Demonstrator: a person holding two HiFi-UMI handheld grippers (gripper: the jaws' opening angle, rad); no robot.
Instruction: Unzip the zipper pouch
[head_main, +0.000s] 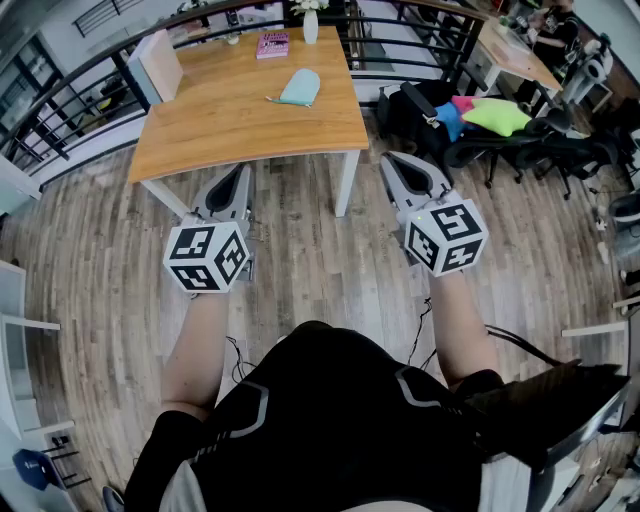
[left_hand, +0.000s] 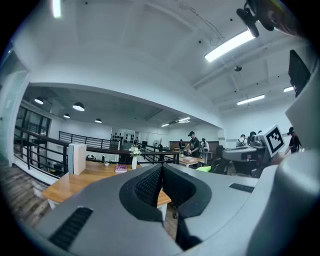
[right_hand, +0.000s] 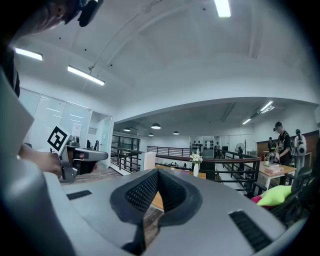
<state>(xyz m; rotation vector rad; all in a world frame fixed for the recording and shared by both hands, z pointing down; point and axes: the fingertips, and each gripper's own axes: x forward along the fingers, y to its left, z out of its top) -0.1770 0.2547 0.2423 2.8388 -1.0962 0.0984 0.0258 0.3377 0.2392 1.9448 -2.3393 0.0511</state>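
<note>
Approach stage, as judged: left gripper (head_main: 238, 178) and right gripper (head_main: 395, 162), both with jaws closed on nothing, hang over the floor, well apart from the pale blue zipper pouch (head_main: 299, 87) on the wooden table (head_main: 230, 125) at twelve o'clock. Next, both must reach the table and part their jaws, one pinning the pouch, the other taking its pull. Pink book (head_main: 272, 44) and white vase (head_main: 310, 25) stand beyond the pouch, office chairs (head_main: 520, 150) at two o'clock; none blocks the way.

Table (head_main: 250, 120): smooth wood top, satin sheen. Floor (head_main: 300, 270): grey-brown wood planks, matt, worn grain. Pouch (head_main: 299, 87): pale teal, soft cloth look. Railing (head_main: 62, 92): black metal. Left gripper (head_main: 241, 170), right gripper (head_main: 390, 158): matt grey plastic. Pads (left_hand: 147, 187): black, dimpled, rubber-like.
</note>
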